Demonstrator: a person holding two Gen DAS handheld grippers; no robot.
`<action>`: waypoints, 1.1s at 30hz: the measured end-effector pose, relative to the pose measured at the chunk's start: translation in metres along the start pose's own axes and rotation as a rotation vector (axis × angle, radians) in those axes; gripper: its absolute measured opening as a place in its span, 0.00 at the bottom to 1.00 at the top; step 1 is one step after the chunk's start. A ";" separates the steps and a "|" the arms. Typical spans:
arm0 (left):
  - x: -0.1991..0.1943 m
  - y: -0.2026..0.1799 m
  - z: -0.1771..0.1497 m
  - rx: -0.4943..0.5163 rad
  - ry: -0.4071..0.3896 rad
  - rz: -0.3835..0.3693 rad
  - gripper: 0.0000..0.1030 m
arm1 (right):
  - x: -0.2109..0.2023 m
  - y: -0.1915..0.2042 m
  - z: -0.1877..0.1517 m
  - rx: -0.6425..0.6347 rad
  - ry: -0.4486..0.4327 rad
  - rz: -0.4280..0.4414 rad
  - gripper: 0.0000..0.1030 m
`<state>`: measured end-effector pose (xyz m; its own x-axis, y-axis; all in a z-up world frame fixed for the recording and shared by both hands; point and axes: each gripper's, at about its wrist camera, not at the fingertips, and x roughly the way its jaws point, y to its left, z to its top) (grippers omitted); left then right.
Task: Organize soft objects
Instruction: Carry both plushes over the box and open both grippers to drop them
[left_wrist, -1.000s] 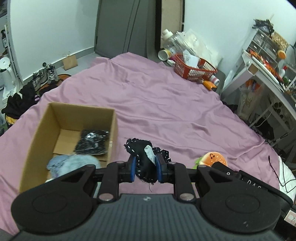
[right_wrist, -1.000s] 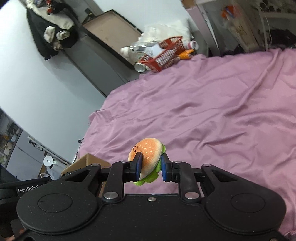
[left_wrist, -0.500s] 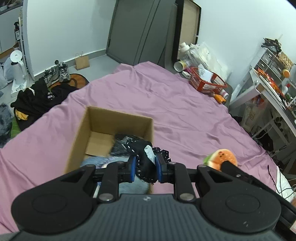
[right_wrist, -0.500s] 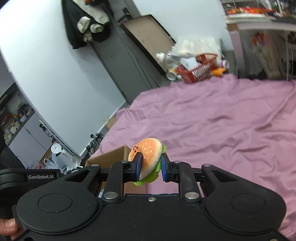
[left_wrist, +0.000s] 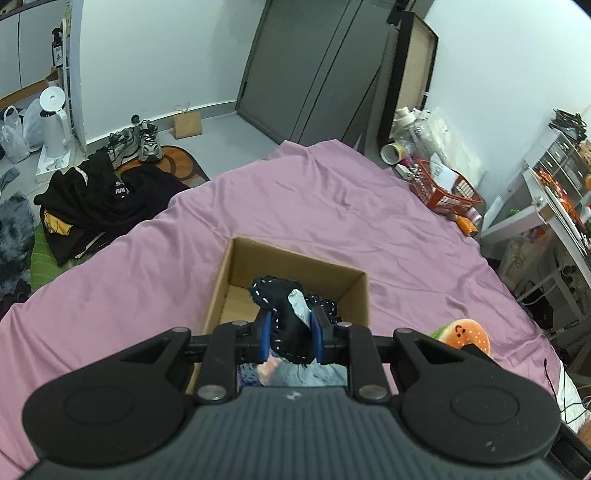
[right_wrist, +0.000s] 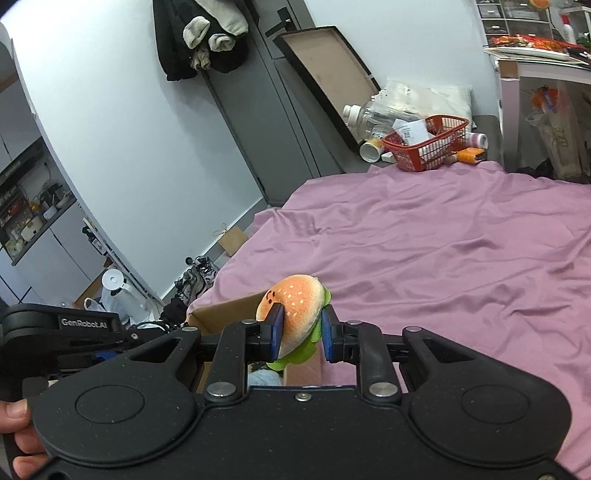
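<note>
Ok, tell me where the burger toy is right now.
The burger toy is clamped in the right gripper, held above the purple bedsheet beside the cardboard box; the left wrist view shows it right of the box.

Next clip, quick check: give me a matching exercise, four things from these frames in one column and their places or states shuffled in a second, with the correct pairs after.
Things
1. black stitched soft item
2. burger plush
3. cardboard box
4. red basket

Places or states
A. open, on the pink bedsheet
B. clamped in the right gripper
C. beyond the far end of the bed, among bottles
D. clamped in the left gripper, above the box

Pairs: 1-D, 2-B, 3-A, 4-C
</note>
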<state>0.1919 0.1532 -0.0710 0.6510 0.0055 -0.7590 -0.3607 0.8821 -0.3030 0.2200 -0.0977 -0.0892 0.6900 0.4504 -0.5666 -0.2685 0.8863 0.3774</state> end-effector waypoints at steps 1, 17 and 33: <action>0.004 0.002 0.001 -0.005 0.006 0.001 0.21 | 0.003 0.002 0.000 -0.001 0.002 0.000 0.21; 0.026 0.041 0.018 -0.157 0.065 0.004 0.35 | 0.058 0.053 0.008 -0.063 0.154 0.034 0.21; -0.016 0.031 0.025 -0.117 0.045 0.027 0.66 | 0.029 0.056 0.038 -0.026 0.156 0.052 0.53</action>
<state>0.1876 0.1923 -0.0537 0.6101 0.0048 -0.7923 -0.4549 0.8209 -0.3453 0.2509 -0.0392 -0.0569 0.5621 0.5054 -0.6547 -0.3197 0.8628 0.3916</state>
